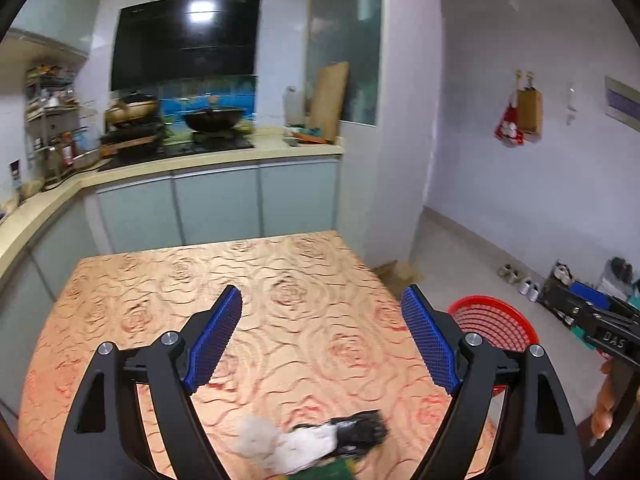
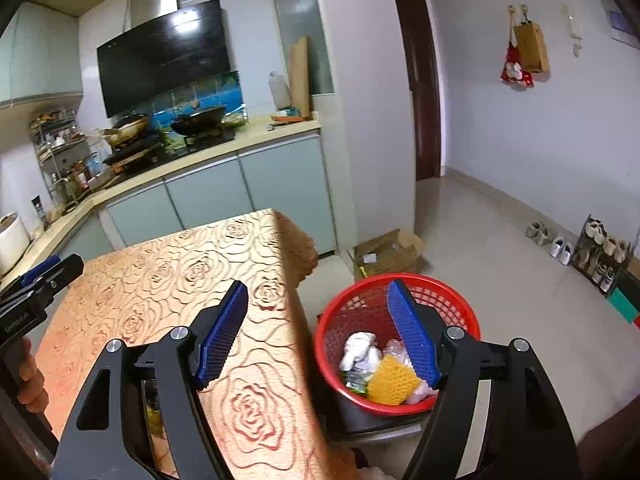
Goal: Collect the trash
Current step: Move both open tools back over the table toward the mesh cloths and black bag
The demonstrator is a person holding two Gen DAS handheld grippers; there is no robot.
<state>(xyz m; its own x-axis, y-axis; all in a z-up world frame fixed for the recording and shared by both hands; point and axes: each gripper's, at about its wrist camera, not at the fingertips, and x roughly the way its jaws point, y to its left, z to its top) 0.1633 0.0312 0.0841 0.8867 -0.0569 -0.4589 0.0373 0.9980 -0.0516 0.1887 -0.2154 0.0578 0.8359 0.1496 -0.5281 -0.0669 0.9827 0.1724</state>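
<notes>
My left gripper [image 1: 322, 334] is open and empty above the rose-patterned table [image 1: 168, 280]. Crumpled white tissue [image 1: 256, 436] and a white and black wrapper [image 1: 340, 434] lie on the table near its front edge, below and between the fingers. A red mesh basket [image 2: 344, 308] stands on a dark stool at the table's right side and holds white tissue, a yellow mesh piece [image 2: 392, 380] and clear plastic. My right gripper [image 2: 318, 332] is open and empty, straddling the table's right edge and the basket. The basket also shows in the left wrist view [image 1: 496, 320].
A kitchen counter [image 1: 224, 156] with a stove and wok runs behind the table. An open cardboard box [image 2: 384, 256] sits on the floor beyond the basket. Shoes and a shoe rack [image 2: 600, 256] line the right wall. A dark doorway [image 2: 420, 80] is at the back.
</notes>
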